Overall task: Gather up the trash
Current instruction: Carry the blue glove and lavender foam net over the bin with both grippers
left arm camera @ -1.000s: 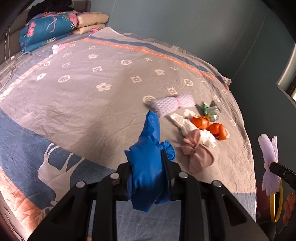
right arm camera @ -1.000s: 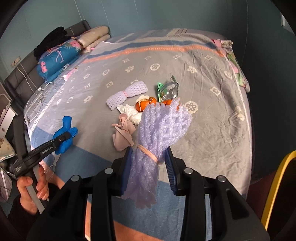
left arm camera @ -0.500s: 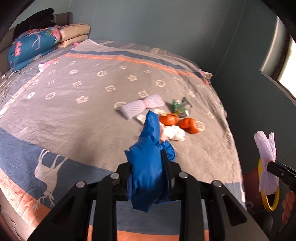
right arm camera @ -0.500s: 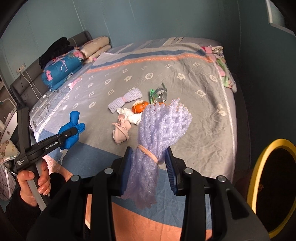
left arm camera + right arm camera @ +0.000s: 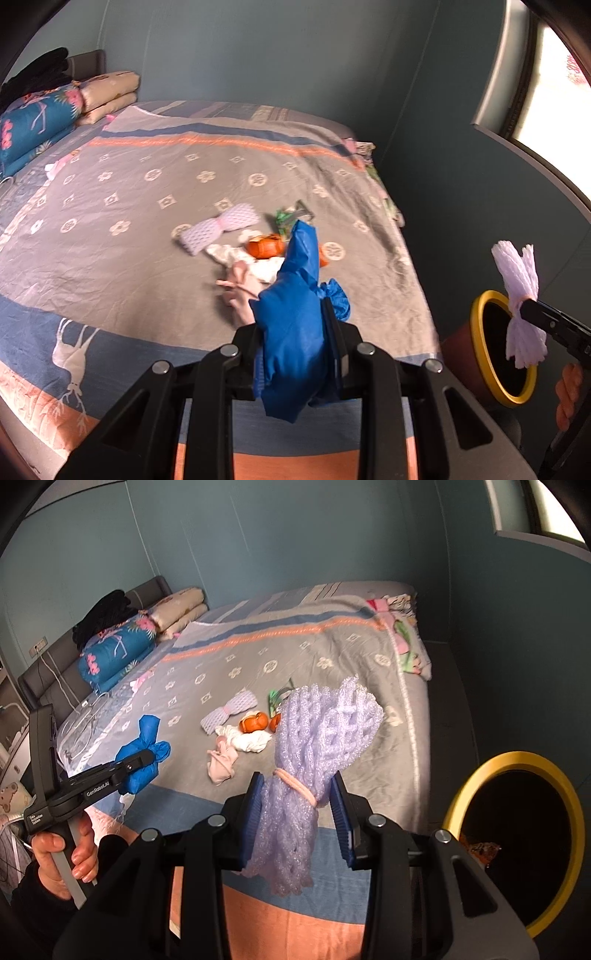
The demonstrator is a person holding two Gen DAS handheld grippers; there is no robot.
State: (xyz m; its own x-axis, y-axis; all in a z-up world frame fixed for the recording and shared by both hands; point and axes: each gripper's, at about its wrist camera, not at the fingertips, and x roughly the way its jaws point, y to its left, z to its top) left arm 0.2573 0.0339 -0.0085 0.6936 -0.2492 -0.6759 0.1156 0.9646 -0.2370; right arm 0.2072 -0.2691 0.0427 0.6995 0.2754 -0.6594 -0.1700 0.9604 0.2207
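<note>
My left gripper (image 5: 295,325) is shut on a crumpled blue glove (image 5: 291,317), held above the near edge of the bed. My right gripper (image 5: 297,797) is shut on a lilac foam net (image 5: 314,738) tied with a pink band. A yellow-rimmed bin (image 5: 517,834) stands on the floor to the right of the bed, and the foam net (image 5: 519,295) hangs in front of the bin's rim (image 5: 480,347) in the left wrist view. On the bed lie a second foam net (image 5: 218,229), orange peels (image 5: 264,246), white tissue (image 5: 251,741), a pink rag (image 5: 221,764) and a green wrapper (image 5: 290,218).
The bed's grey patterned cover (image 5: 129,206) fills the middle. Folded quilts and pillows (image 5: 122,646) are stacked at its head. Teal walls close in behind and to the right, with a window (image 5: 550,85) at the upper right. A person's hand (image 5: 62,853) grips the left tool.
Both grippers have drawn back and upward from the bed, and the views have swung right. The yellow-rimmed bin has come into full view. Both grips are unchanged.
</note>
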